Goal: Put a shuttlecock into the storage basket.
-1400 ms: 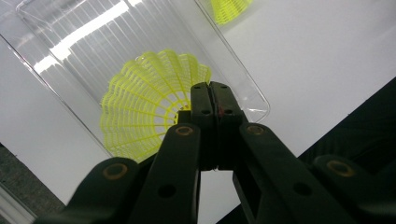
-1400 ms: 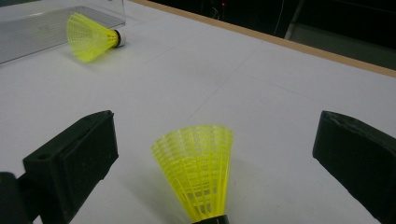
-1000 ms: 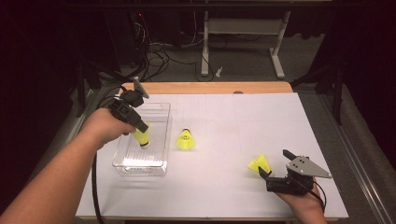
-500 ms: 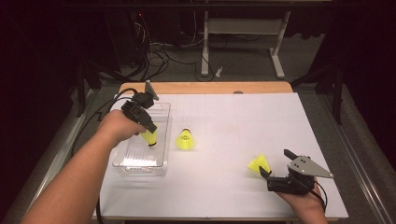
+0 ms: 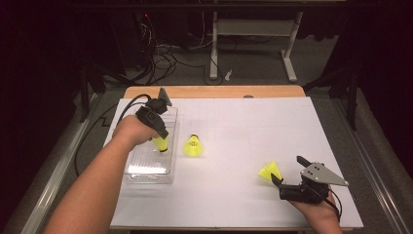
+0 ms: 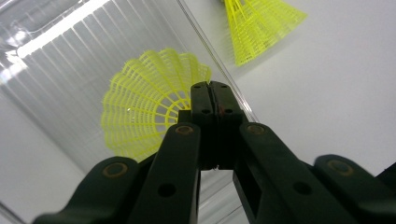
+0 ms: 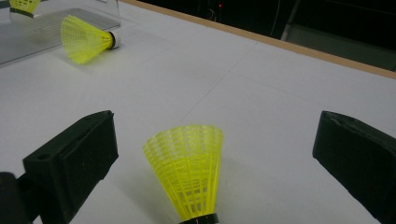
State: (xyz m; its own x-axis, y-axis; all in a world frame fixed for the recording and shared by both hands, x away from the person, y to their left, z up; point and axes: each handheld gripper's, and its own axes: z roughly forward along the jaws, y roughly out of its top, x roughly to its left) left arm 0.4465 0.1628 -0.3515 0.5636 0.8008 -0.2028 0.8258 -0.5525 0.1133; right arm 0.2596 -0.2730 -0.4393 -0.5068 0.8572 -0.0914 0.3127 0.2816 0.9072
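My left gripper (image 5: pixel 161 140) is shut on the skirt of a yellow shuttlecock (image 5: pixel 160 145), low over a clear plastic container (image 5: pixel 146 168) at the table's left. In the left gripper view the jaws (image 6: pixel 211 87) pinch the mesh rim of that shuttlecock (image 6: pixel 140 107) above the ribbed container floor (image 6: pixel 56 60). A second shuttlecock (image 5: pixel 193 146) lies on its side just right of the container. A third shuttlecock (image 7: pixel 187 163) lies between the wide-apart jaws of my right gripper (image 7: pixel 219 135), cork end toward the camera, with neither pad touching it; it (image 5: pixel 269 171) is at the near right.
White paper (image 5: pixel 243 126) covers the table, with a wooden edge (image 5: pixel 214 91) at the far side. The left gripper's cable (image 5: pixel 127 105) loops off the left edge. A desk frame and cables stand on the dark floor beyond.
My left hand has moved right and down with its shuttlecock, which now sits lower over the container. The right gripper has not moved.
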